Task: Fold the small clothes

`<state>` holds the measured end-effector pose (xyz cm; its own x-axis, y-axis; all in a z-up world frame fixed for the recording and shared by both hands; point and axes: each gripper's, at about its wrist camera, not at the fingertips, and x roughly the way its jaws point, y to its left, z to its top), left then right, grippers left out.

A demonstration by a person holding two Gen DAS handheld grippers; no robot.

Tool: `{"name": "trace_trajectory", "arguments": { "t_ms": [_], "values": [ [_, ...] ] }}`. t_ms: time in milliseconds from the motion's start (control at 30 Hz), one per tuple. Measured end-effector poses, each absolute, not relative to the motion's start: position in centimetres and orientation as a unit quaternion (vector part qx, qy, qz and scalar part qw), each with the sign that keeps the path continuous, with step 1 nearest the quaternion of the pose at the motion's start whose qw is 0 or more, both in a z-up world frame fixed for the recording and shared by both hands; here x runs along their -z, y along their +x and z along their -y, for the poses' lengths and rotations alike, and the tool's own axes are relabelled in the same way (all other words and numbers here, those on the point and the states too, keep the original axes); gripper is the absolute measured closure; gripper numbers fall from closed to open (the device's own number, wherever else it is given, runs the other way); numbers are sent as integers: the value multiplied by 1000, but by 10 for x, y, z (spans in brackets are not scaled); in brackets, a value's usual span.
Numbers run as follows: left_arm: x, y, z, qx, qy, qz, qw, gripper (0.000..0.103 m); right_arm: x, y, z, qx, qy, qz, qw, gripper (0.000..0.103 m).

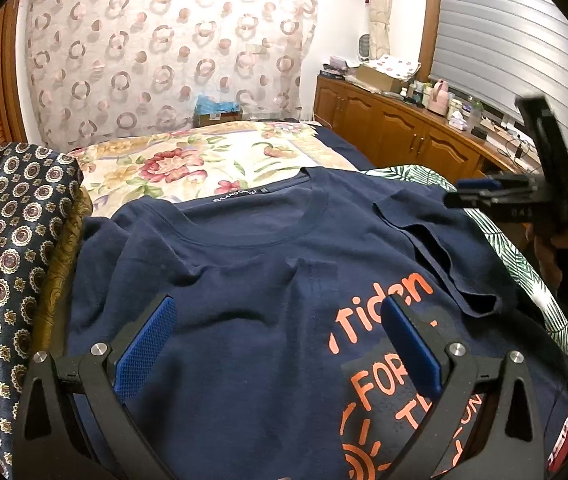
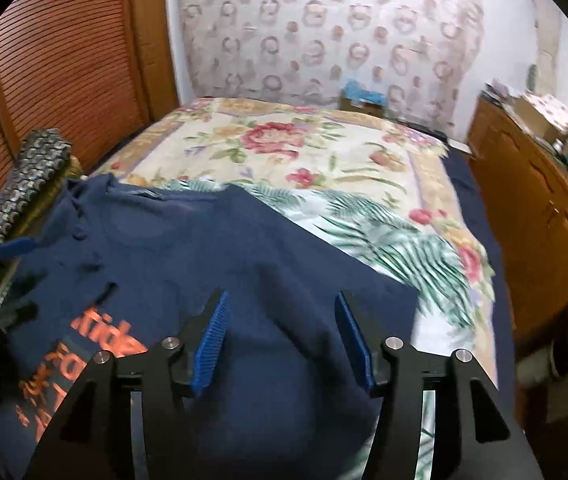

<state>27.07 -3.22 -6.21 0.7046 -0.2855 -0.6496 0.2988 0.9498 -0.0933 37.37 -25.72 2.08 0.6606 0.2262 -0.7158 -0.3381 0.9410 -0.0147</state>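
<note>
T-shirt (image 1: 244, 280), navy blue with orange lettering (image 1: 383, 308), lies front side up on the bed, directly beneath and ahead of both grippers. Its collar (image 1: 252, 216) points away from the left gripper (image 1: 280, 312), toward the floral bedspread (image 1: 204, 160). One sleeve (image 1: 435, 248) is folded inward over the chest, just ahead and to the right of the left gripper.

Left gripper: jaws stand wide apart above the shirt body, blue pads (image 1: 148, 344) facing each other. Nothing sits between them; the pads grip no fabric.

Right gripper (image 2: 280, 308): jaws stand partly open, roughly half of full spread, with a clear gap between the blue pads (image 2: 212, 340). Shirt fabric lies below the gap, but the pads do not press on it. In the left wrist view this gripper (image 1: 479, 196) appears ahead and to the right, near the shirt's shoulder edge, held by a hand (image 1: 555, 248).

A palm-leaf print cloth (image 2: 383, 240) lies under the shirt, ahead and to the right of the right gripper. A patterned dark fabric (image 1: 8, 240) is piled to the left of the left gripper, beside the shirt. A wooden cabinet (image 1: 395, 128) stands far to the right.
</note>
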Motion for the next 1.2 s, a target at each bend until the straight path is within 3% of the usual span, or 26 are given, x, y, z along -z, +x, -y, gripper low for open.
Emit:
{"name": "trace_trajectory", "arguments": {
  "t_ms": [533,633,733,900,967,1200],
  "values": [
    [32,290,-17,77,20,-357,931,1,13,398,261,-114,-62,-395,909,45],
    [24,299,-28,58,36,-368,927,6,18,397,273,-127,-48,-389,911,45],
    [23,312,-32,59,48,-387,919,15,20,399,277,-127,-50,-390,911,44],
    [40,337,-24,75,66,-433,896,47,22,396,282,-126,-49,-390,911,44],
    [46,345,-20,80,65,-447,888,55,22,396,282,-126,-50,-390,911,44],
    [68,374,-10,58,103,-486,866,58,23,397,282,-126,-50,-390,911,44]
  ]
}}
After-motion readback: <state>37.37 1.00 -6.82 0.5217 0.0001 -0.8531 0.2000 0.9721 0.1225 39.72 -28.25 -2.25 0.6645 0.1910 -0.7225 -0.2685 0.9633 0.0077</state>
